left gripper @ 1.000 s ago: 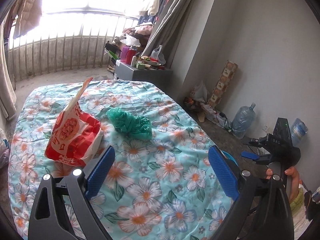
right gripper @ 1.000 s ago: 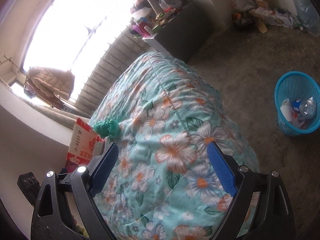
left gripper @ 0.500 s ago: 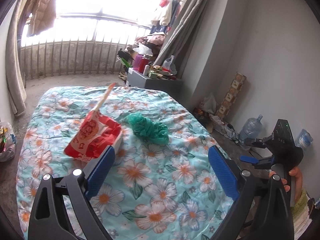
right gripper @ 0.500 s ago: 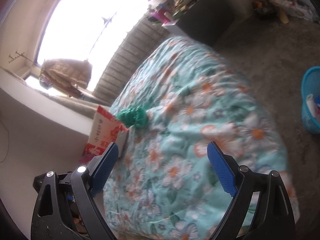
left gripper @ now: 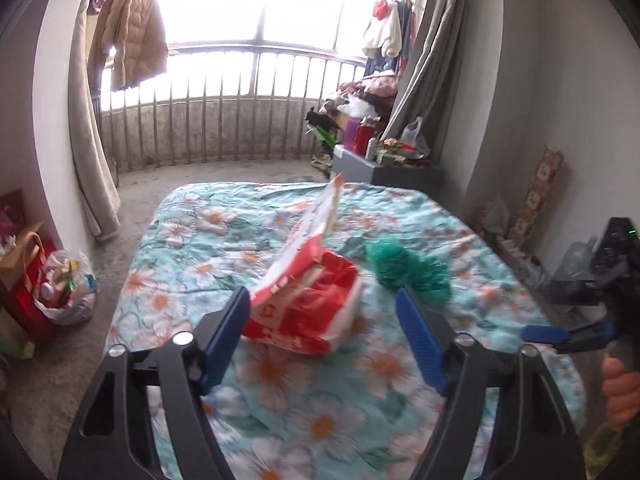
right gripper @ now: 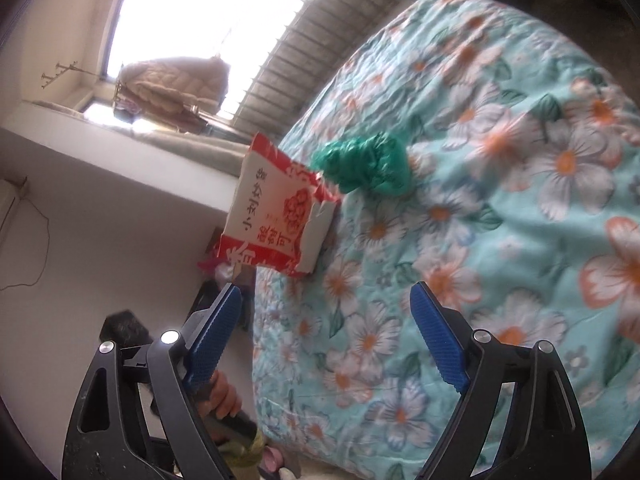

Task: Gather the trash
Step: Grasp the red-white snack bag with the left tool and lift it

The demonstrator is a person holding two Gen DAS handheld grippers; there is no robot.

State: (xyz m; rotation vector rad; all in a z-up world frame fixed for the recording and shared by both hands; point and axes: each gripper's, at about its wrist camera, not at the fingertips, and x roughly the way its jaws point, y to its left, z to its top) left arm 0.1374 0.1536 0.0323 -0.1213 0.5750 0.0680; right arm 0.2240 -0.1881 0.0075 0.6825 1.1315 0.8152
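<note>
A torn red-and-white snack bag (left gripper: 308, 300) lies on the floral bed cover (left gripper: 280, 400), with a crumpled green plastic bag (left gripper: 408, 268) just to its right. My left gripper (left gripper: 320, 294) is low in front of the snack bag. Its jaws are closing with the bag framed between the tips, and the pads are not pressing on it. My right gripper (right gripper: 325, 292) hovers over the bed's near side, wide open and narrowing slightly, with nothing between its fingers. From that side the snack bag (right gripper: 280, 220) and green bag (right gripper: 364, 164) lie further ahead.
A white plastic bag of rubbish (left gripper: 66, 292) sits on the floor left of the bed. A cluttered grey cabinet (left gripper: 400, 168) stands behind the bed by the curtain (left gripper: 432, 60). The right gripper's blue finger (left gripper: 546, 334) and a hand (left gripper: 620, 392) show at the right edge.
The left gripper has come closer to the snack bag and its jaws have narrowed. The right view has swung away from the blue basket, now out of sight, toward the two bags.
</note>
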